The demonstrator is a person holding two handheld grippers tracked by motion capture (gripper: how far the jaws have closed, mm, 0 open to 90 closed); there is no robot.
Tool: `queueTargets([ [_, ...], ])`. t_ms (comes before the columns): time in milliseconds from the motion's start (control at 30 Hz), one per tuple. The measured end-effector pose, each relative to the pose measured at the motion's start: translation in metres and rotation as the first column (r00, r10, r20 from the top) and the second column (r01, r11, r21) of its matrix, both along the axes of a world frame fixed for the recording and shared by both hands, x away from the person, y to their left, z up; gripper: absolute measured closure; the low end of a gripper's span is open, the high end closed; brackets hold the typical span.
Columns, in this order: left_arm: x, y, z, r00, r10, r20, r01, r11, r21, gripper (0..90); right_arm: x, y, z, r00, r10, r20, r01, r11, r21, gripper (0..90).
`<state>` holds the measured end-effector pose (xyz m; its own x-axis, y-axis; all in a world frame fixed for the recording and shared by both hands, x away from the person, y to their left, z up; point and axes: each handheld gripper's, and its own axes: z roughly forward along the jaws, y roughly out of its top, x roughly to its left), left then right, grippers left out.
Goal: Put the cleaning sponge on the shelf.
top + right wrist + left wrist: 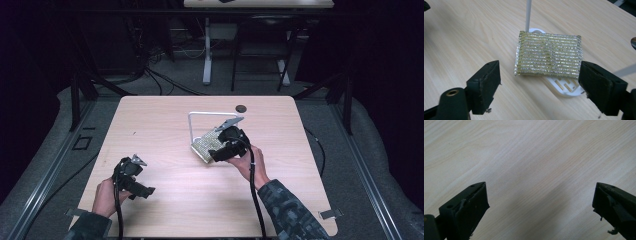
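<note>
Lying just ahead of the open right claw point(539, 87), glittery cloth point(549, 56).

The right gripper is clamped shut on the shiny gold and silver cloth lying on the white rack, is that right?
Not quite. The right gripper is open, not clamped: in the right gripper view its jaws stand wide apart, short of the cloth, which does lie on the white rack.

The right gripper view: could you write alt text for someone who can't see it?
A folded, glittery gold-and-silver cloth lies on a white slotted base on a pale wooden table, and a thin white post rises behind it. The right gripper has its two black jaws wide apart in front, touching nothing.
</note>
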<state>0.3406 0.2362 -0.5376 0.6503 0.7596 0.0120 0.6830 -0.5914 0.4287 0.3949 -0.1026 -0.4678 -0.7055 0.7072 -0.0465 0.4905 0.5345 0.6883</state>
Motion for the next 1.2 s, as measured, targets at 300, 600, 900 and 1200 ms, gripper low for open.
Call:
queueTargets([
  [300, 0.000, -0.001, 0.000, 1.0000, -0.002, -0.001, 0.002, 1.0000, 0.003, 0.2, -0.017, -0.027, 0.004, 0.9999, -0.012, -0.009, 0.012, 0.9999, 0.005, 13.8],
  [600, 0.000, -0.001, -0.001, 1.0000, 0.001, 0.000, -0.001, 1.0000, 0.002, 0.2, -0.033, -0.064, -0.005, 0.9985, -0.051, -0.020, 0.050, 0.9986, -0.015, 10.9],
  [900, 0.000, -0.002, -0.001, 0.9999, -0.013, 0.008, 0.013, 0.9999, 0.005, 0.3, -0.044, -0.094, -0.024, 0.9929, -0.104, -0.059, 0.102, 0.9942, -0.033, 8.1],
  [1200, 0.002, -0.004, -0.002, 0.9997, -0.020, 0.014, 0.020, 0.9992, 0.036, 0.4, -0.048, -0.110, -0.045, 0.9865, -0.141, -0.083, 0.133, 0.9870, -0.090, 8.1],
])
